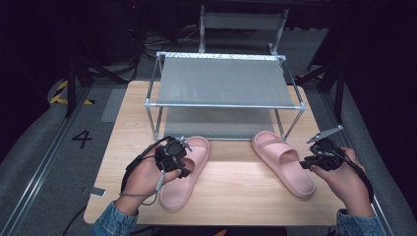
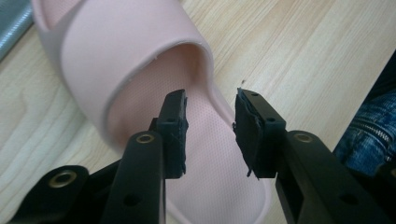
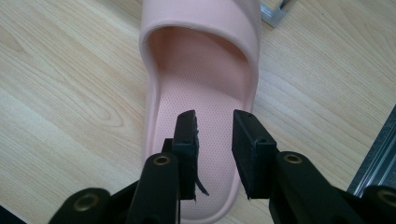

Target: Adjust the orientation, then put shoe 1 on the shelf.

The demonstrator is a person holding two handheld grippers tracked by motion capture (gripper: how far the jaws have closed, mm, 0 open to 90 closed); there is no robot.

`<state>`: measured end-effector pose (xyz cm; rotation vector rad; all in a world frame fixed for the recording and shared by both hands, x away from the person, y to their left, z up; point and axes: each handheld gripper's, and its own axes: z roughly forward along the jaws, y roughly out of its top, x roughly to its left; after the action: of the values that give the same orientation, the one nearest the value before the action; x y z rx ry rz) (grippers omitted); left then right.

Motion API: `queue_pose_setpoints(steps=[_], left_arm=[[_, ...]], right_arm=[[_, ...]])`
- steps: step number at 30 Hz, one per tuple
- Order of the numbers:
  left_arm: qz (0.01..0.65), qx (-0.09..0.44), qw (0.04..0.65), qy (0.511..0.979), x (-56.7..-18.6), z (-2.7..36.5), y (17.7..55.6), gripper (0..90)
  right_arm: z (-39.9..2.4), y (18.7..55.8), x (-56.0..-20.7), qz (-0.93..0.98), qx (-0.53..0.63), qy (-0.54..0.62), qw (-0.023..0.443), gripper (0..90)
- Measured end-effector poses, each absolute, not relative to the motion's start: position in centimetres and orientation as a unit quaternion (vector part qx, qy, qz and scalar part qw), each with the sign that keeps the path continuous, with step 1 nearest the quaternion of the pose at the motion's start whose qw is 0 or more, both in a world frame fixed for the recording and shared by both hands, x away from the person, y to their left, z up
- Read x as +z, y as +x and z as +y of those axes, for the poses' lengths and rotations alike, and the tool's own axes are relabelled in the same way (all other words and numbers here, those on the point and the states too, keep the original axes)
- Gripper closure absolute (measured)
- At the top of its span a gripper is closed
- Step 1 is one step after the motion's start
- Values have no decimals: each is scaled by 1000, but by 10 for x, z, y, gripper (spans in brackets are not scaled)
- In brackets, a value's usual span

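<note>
Two pink slide slippers lie on the wooden table [image 1: 236, 194] in front of a metal rack. My left gripper [image 1: 177, 157] hovers over the left slipper [image 1: 187, 182]. In the left gripper view its jaws [image 2: 210, 126] stand apart above the footbed, just behind the strap [image 2: 121, 51], with no pad pressing on it. My right gripper [image 1: 322, 157] is at the outer side of the right slipper [image 1: 285, 164]. Its jaws [image 3: 215, 149] are open over the heel end of that slipper [image 3: 201, 60], and nothing is gripped.
A two-tier metal rack [image 1: 223, 81] with grey mesh shelves stands at the back of the table, its front legs close to the slippers' toes. A rack foot [image 3: 273, 14] shows near the right slipper. The table's right edge [image 3: 373, 172] is close to my right gripper.
</note>
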<state>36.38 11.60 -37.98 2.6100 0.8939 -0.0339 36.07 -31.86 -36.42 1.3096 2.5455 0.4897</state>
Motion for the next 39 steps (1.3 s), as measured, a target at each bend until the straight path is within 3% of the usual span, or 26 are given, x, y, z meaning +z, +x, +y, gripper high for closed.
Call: queue_pose_setpoints(steps=[5,17,22,29,39], left_arm=[[350,-19,200,915,-391,107,365,615],[342,10,179,922,-407,90,366,618],[336,20,173,926,-407,88,368,795],[334,31,176,926,-404,92,368,857],[332,18,192,923,-384,99,367,861]], right_arm=[[-319,361,-365,870,167,448,118,713],[-318,361,-366,871,166,447,116,708],[-320,360,-365,870,167,449,117,708],[-321,358,-364,869,168,450,118,709],[-319,357,-364,870,170,447,120,710]])
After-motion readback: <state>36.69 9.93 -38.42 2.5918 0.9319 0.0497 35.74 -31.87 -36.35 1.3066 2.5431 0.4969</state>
